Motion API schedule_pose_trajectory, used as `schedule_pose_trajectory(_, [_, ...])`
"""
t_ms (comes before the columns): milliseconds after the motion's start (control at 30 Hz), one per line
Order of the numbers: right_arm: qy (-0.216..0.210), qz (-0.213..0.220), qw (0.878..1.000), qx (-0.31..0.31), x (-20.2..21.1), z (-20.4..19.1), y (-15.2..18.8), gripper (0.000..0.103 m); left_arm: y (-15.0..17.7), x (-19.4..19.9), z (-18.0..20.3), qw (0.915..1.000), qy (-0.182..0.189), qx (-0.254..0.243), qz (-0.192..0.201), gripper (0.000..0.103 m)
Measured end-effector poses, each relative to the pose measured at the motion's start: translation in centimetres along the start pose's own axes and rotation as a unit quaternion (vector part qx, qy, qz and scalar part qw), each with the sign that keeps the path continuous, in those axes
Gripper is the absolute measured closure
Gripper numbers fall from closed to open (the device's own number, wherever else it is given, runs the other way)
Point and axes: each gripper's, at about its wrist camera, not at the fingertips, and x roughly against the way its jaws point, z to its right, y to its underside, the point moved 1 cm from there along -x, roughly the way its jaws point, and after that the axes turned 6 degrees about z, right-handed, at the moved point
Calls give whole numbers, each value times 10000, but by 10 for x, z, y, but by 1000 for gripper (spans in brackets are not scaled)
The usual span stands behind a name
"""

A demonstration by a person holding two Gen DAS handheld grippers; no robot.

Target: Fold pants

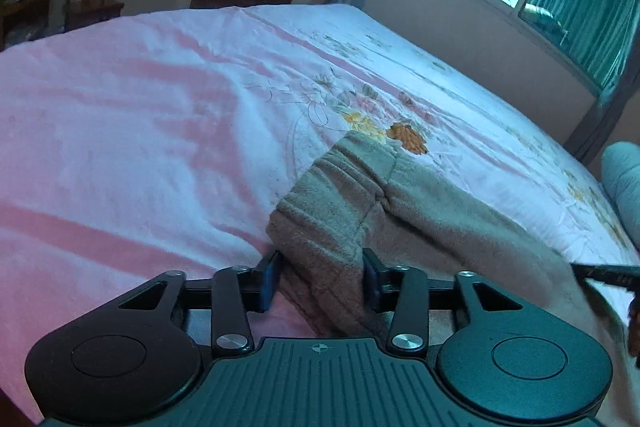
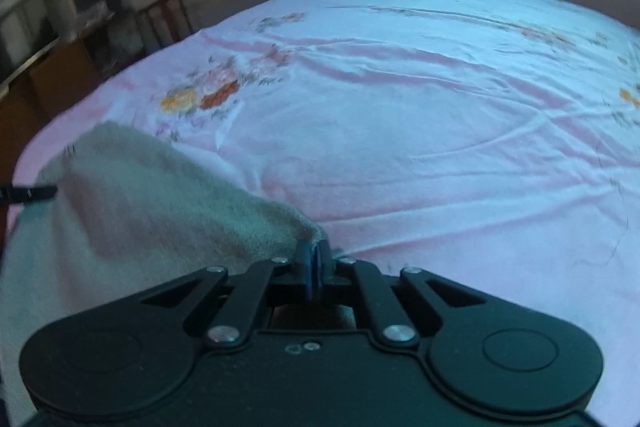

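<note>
Pants (image 1: 400, 195), one pair: left gripper (image 1: 320, 279) gapes astride the waistband, right gripper (image 2: 314, 267) pinches a corner.

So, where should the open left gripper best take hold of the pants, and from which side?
Probably the thick folded edge of the pants, entered from the near side: that edge already lies between the open fingers of the left gripper. The right gripper holds another corner.

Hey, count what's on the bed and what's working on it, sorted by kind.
Pants: 1
Bedspread: 1
Claws: 2, left claw open around the pants, right claw shut on the pants
Total: 4
</note>
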Motion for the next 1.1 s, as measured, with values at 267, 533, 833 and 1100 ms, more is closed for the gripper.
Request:
schedule_pose_trajectory(267, [-45,1073,9929,-507,127,-11,16,94,-7,49,36,9954,88,-897,330,31])
schedule_pose_trajectory(533, [87,1276,9802,-1513,232,-36,109,89,40,67,94,9893,1023,-1043,-19,31])
schedule_pose_trajectory(833, [267,1398,9180,-3702,245,-41,209,77,50,75,65,9971,645,-222,-329,31])
schedule_pose_trajectory(1100, [98,1736,8403,-5134,228,-14,226,73,38,52,59,9954,764,-24,-572,46])
